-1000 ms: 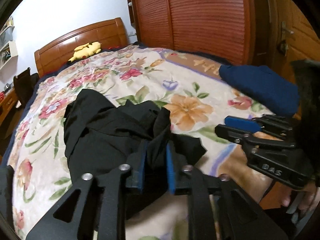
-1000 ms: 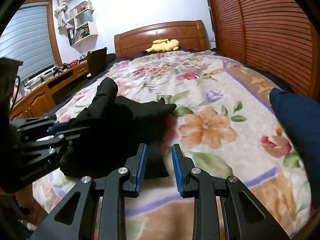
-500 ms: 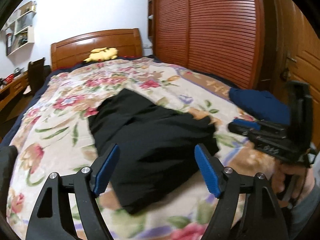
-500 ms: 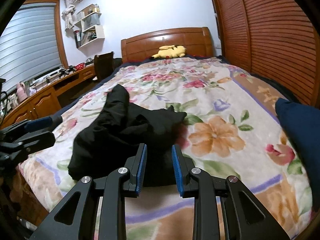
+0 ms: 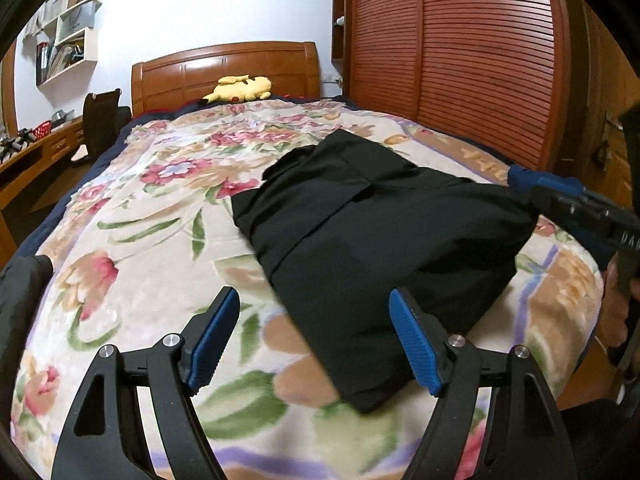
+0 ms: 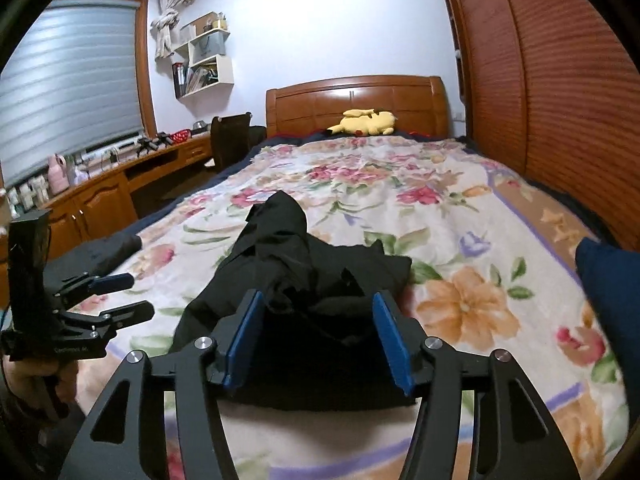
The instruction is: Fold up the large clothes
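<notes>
Garment (image 5: 380, 240): black, lying in a loose fold on the floral blanket (image 5: 160, 240), near the foot end of the bed. From my left wrist view it looks fairly flat, with 1 layer lapped over another along a diagonal seam. From the right wrist view the near end is bunched and rumpled, with a peak of cloth sticking up behind it.

Left gripper (image 5: 316, 340): jaws spread wide, nothing between the pads. It hovers over the near edge of the garment; I can't tell if the right-hand pad brushes the cloth.

Right gripper (image 6: 318, 340): jaws opening now. The bunched near end of the garment sits between the blue pads, but the pads stand clear of it on both sides, so no grip.

Each gripper shows in the other's view: the right one at the far right of the left view, the left one at lower left of the right view with a hand (image 6: 36, 376) on its grip.

Around it: dark blue folded cloth (image 6: 612, 292) on the blanket at the right edge, a yellow plush toy (image 6: 366, 122) against the wooden headboard (image 6: 356, 98), a slatted wooden wardrobe (image 5: 460, 60) on the right, a desk (image 6: 120, 184) and a chair (image 6: 230, 136) on the left.
</notes>
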